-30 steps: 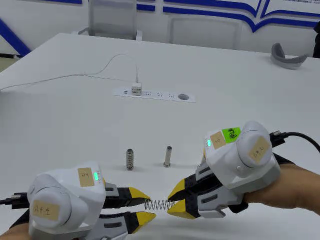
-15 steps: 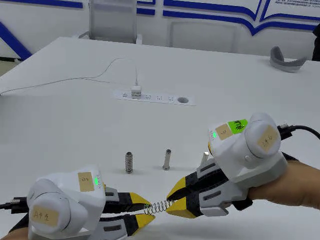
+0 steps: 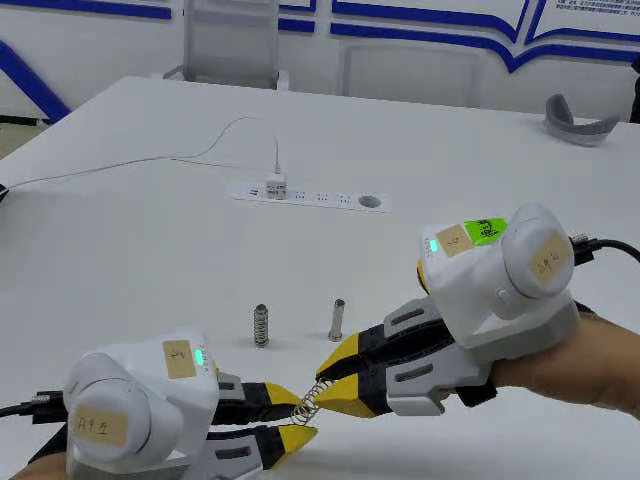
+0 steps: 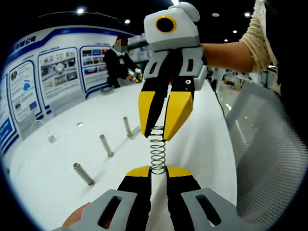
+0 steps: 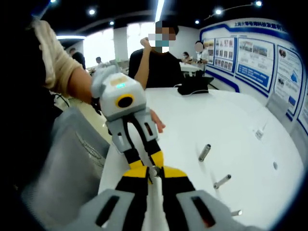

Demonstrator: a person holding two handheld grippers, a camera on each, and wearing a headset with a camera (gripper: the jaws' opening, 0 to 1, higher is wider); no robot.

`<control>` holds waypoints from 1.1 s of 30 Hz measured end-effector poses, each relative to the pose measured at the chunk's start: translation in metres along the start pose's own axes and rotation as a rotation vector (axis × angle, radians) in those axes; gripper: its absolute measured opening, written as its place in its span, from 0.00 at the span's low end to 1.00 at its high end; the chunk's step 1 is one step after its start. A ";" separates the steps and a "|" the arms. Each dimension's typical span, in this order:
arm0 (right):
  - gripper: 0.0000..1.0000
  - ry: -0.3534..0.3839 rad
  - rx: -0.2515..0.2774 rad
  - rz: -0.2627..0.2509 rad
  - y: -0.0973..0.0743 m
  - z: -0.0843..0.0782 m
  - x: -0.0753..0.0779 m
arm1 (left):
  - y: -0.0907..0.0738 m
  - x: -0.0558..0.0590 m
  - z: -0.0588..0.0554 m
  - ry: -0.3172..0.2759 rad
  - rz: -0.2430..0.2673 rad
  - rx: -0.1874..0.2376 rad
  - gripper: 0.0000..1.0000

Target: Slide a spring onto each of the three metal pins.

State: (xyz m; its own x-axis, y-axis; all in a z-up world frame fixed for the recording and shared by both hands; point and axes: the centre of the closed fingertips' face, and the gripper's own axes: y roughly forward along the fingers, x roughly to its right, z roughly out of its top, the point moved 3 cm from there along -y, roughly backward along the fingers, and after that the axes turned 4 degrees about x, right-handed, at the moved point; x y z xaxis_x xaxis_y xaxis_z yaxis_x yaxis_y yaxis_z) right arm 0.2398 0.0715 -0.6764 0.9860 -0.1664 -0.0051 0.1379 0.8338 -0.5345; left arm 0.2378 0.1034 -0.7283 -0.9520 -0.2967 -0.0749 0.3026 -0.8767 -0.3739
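Jaws of the left gripper [image 3: 306, 415] pinch one end of the loose spring [image 3: 311, 401], and those of the right gripper [image 3: 321, 388] pinch the other end. It is held slanting between them, above the counter [image 3: 120, 240] near its front edge. Toward the middle stand the sprung pin [image 3: 261, 325], a bare pin [image 3: 337, 319] and a third pin [image 4: 127, 127].

Left tool [image 3: 303, 415], right tool [image 3: 328, 380] tip to tip, jaws pinched closed.
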 end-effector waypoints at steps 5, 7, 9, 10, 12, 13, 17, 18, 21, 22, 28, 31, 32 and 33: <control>0.11 -0.003 0.014 -0.004 0.001 0.004 0.001 | 0.004 0.002 0.003 0.001 -0.005 0.004 0.11; 0.11 -0.004 0.022 -0.006 0.002 0.005 0.001 | 0.004 0.002 0.004 -0.002 -0.004 0.007 0.11; 0.11 -0.007 0.026 -0.008 0.002 0.007 0.001 | 0.005 0.002 0.004 -0.003 -0.003 0.009 0.11; 0.11 -0.008 0.027 -0.008 0.003 0.007 0.001 | 0.005 0.002 0.005 -0.003 -0.002 0.009 0.11; 0.11 -0.011 0.029 -0.009 0.004 0.008 0.001 | 0.005 0.001 0.005 -0.006 0.000 0.009 0.11; 0.11 -0.012 0.029 -0.009 0.004 0.008 0.000 | 0.005 0.001 0.004 -0.009 0.002 0.010 0.11; 0.11 -0.016 0.026 -0.009 0.004 0.008 0.000 | 0.005 0.002 0.004 -0.025 0.008 0.019 0.11; 0.11 -0.017 0.025 -0.010 0.004 0.008 0.000 | 0.005 0.002 0.004 -0.026 0.009 0.021 0.11; 0.11 -0.020 0.019 -0.011 0.004 0.008 0.001 | 0.005 0.003 0.004 -0.028 0.013 0.025 0.13; 0.11 -0.022 0.018 -0.012 0.004 0.008 0.002 | 0.005 0.002 0.004 -0.030 0.014 0.026 0.14; 0.11 -0.020 0.023 -0.022 0.003 0.011 0.006 | 0.004 0.001 0.003 -0.038 0.020 0.030 0.21; 0.11 -0.018 0.027 -0.031 0.001 0.012 0.008 | 0.003 -0.001 0.003 -0.047 0.029 0.035 0.25; 0.11 -0.017 0.029 -0.034 -0.001 0.012 0.009 | 0.002 -0.001 0.003 -0.052 0.034 0.037 0.26; 0.11 -0.017 0.030 -0.036 -0.001 0.012 0.010 | 0.002 -0.002 0.003 -0.055 0.037 0.039 0.27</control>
State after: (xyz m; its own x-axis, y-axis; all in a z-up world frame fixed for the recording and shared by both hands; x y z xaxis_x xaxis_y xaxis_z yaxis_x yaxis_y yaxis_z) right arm 0.2504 0.0753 -0.6656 0.9819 -0.1876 0.0276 0.1753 0.8428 -0.5089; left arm 0.2405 0.1011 -0.7258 -0.9365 -0.3487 -0.0368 0.3402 -0.8783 -0.3358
